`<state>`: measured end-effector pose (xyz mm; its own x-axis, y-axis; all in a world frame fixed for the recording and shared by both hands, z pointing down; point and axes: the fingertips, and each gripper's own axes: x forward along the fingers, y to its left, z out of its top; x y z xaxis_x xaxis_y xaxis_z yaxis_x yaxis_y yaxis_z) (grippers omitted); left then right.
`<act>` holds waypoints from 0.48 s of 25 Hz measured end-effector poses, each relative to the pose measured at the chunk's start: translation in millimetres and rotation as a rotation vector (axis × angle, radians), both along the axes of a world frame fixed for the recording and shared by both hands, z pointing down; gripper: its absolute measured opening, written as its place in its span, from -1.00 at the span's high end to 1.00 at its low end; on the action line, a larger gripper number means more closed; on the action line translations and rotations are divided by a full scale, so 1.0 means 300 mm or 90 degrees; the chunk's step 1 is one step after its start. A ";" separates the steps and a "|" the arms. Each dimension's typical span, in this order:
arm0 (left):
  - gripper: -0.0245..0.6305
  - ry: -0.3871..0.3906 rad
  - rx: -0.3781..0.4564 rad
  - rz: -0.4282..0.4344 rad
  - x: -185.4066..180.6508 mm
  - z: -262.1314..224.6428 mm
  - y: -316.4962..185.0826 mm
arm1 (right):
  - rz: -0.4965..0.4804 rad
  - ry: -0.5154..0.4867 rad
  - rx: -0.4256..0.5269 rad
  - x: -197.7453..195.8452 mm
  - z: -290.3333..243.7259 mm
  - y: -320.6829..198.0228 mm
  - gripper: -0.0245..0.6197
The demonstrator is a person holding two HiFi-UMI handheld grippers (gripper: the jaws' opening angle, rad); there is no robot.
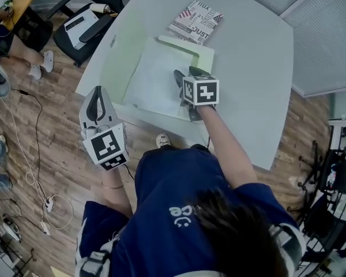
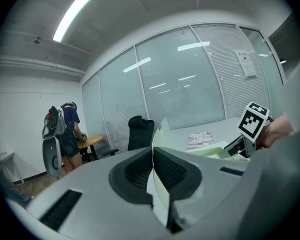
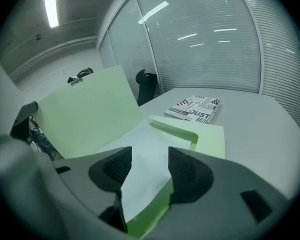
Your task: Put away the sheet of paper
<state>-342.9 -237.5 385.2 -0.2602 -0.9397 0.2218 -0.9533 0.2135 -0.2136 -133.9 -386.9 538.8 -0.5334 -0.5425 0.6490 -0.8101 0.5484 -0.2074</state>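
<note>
A light green folder (image 1: 203, 56) lies open on the white table (image 1: 259, 68), and the white sheet of paper (image 1: 158, 79) rests flat inside it. The folder's pale cover (image 1: 118, 53) is lifted at the left. My left gripper (image 1: 98, 95) is shut on the cover's edge; in the left gripper view the thin green cover (image 2: 160, 136) is pinched between the jaws of the left gripper (image 2: 152, 156). My right gripper (image 1: 187, 74) hangs over the paper's near right corner. In the right gripper view the right gripper (image 3: 150, 160) stands open above the paper (image 3: 140, 146), with the raised cover (image 3: 85, 114) at the left.
A printed magazine (image 1: 195, 21) lies on the table beyond the folder. Black office chairs (image 1: 83, 25) stand off the table's left corner. A person (image 1: 3, 36) sits at a round yellow table at the far left. Cables (image 1: 34, 172) trail over the wood floor.
</note>
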 end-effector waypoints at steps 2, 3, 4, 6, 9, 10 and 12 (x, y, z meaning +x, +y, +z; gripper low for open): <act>0.89 0.004 0.001 0.000 0.005 0.000 0.003 | -0.004 -0.004 -0.010 0.000 -0.007 0.008 0.19; 0.89 0.005 0.002 0.000 0.009 -0.002 0.005 | -0.012 -0.007 -0.016 -0.002 -0.011 0.017 0.19; 0.89 0.005 0.002 0.001 0.014 -0.006 0.007 | -0.032 -0.013 -0.021 -0.012 -0.017 0.032 0.19; 0.89 0.004 0.003 0.001 0.019 -0.010 0.006 | -0.125 -0.034 -0.034 -0.066 -0.036 0.092 0.34; 0.89 0.006 0.003 0.001 0.023 -0.012 -0.001 | -0.293 -0.071 -0.079 -0.157 -0.064 0.230 0.38; 0.89 0.007 0.004 0.002 0.024 -0.013 -0.001 | -0.326 -0.088 -0.091 -0.176 -0.079 0.268 0.43; 0.89 0.010 0.005 0.005 0.029 -0.015 0.002 | -0.377 -0.113 -0.106 -0.205 -0.112 0.337 0.50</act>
<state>-334.1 -236.8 380.7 -0.2495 -0.9433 0.2188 -0.9580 0.2074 -0.1978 -195.4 -285.9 505.2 -0.8186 -0.0224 0.5739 -0.3257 0.8411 -0.4318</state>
